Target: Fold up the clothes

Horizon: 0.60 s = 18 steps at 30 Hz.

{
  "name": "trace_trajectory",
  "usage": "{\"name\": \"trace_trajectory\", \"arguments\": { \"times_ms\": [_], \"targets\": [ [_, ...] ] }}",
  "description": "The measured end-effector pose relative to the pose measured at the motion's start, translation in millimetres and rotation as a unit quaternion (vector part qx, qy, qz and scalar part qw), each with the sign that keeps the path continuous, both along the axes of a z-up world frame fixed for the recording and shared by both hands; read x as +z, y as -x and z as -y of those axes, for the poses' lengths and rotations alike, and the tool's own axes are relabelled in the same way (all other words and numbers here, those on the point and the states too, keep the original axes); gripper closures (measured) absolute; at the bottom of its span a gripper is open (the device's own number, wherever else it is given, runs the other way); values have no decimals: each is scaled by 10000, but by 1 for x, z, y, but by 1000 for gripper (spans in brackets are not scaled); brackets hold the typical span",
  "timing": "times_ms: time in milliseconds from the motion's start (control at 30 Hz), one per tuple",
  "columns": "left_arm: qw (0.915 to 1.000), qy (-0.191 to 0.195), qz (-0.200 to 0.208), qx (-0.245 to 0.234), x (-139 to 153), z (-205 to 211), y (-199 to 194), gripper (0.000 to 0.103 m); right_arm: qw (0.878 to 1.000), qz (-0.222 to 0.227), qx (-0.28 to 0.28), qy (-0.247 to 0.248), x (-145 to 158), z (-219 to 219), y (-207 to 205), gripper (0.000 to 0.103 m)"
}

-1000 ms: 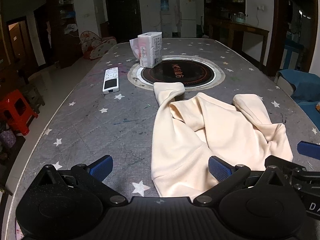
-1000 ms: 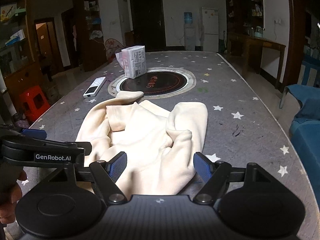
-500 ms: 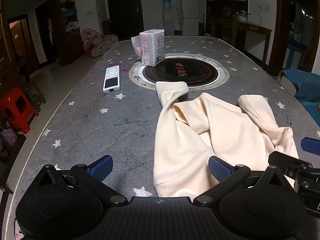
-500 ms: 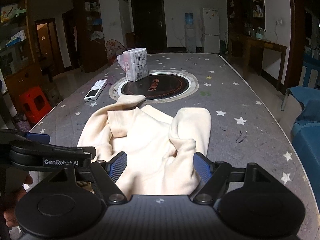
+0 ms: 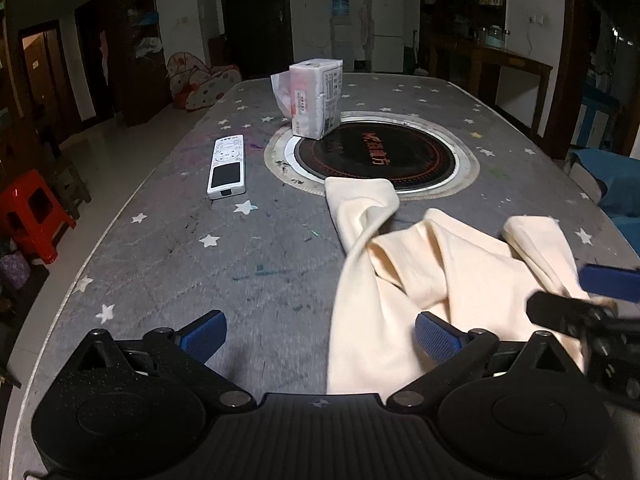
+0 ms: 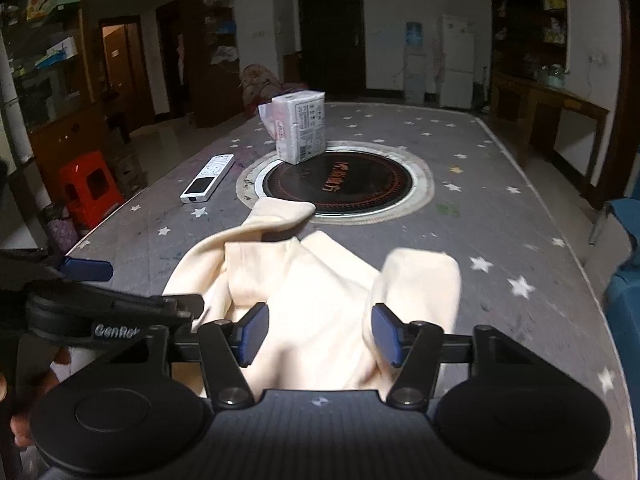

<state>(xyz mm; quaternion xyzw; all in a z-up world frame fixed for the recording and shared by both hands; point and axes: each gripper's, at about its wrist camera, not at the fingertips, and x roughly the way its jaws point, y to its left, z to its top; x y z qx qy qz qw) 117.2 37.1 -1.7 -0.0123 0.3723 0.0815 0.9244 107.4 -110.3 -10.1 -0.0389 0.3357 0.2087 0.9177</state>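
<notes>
Both grippers closing over a crumpled cream garment (image 5: 432, 280) on the desk (image 5: 200, 264).
Risk: closing on bunched layers would lift a wad, not a single hem. Left gripper (image 5: 316, 332): jaws wide, closing, nothing gripped; the garment's left edge lies between them. Right gripper (image 6: 316, 334): jaws closing, cloth between the pads but not visibly pinched.

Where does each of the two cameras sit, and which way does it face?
Left wrist: on the left tongs, looking down the starry table; jaws closing, cream garment partly between them; right tongs at right.
Right wrist: on the right tongs, jaws closing around the garment; left tongs and a hand at left.
Shared: garment, remote, tissue pack, round hob.
</notes>
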Motion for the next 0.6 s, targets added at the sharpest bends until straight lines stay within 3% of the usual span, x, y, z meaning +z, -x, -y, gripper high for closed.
{"name": "trace_trajectory", "arguments": {
  "times_ms": [67,267,333,400,500,600],
  "targets": [
    [10000,81,-5,-34,-1,-3,-7,12,9999,-134,76,-15,-4,-5,-18,51],
    [9989,421,-163,-90,-8,-15,-22,33,9990,-370,264,16,-17,-23,-62,54],
    [9984,517,-182,-150,-10,-17,-24,42,9984,-438,359,-7,-21,-30,-73,55],
    [9979,573,-201,-220,-11,-18,-25,58,9978,-470,467,63,-26,-38,-82,55],
    [9970,662,-241,-308,-13,-19,-26,82,9968,-536,497,312,-37,-49,-94,71],
    [9972,650,-157,-349,-10,-18,-22,93,9966,-506,486,430,-41,-50,-95,92]
  ]
}}
